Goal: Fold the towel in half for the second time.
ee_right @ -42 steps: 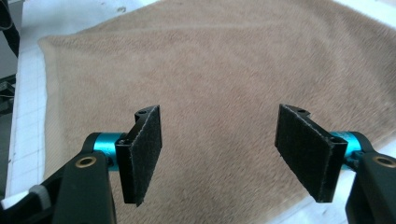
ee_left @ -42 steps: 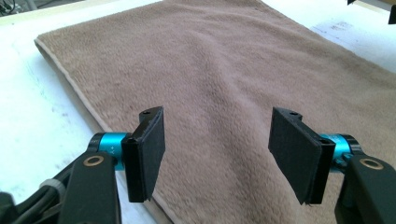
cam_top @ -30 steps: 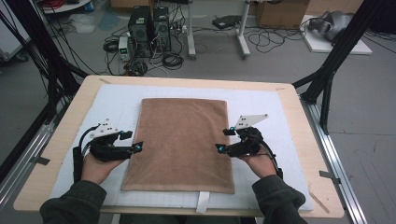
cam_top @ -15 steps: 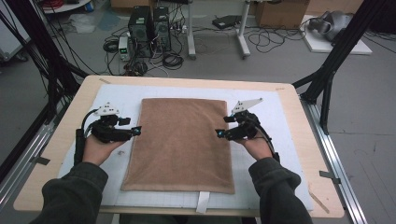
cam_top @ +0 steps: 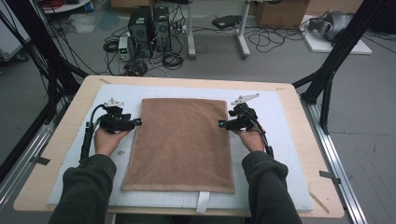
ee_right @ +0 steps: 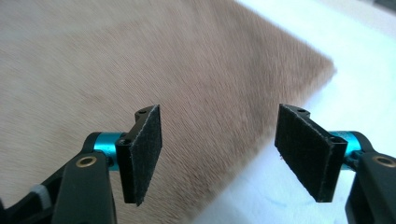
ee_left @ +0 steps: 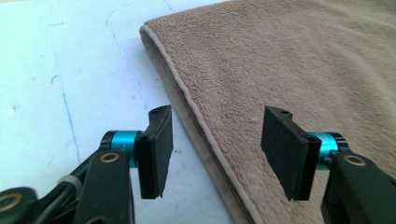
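Towel (cam_top: 180,142), one, brown, lies flat at centre of frame on the white mat (cam_top: 289,140) covering the table (cam_top: 46,158); appears folded, judging by the doubled edge in the left gripper view. Two grippers: left gripper (cam_top: 135,122) at the towel's left edge, right gripper (cam_top: 223,124) at its right edge; both with jaws spread wide, holding nothing. Step, as judged: approach for a grasp; next move calls for straddling each edge, then closing.
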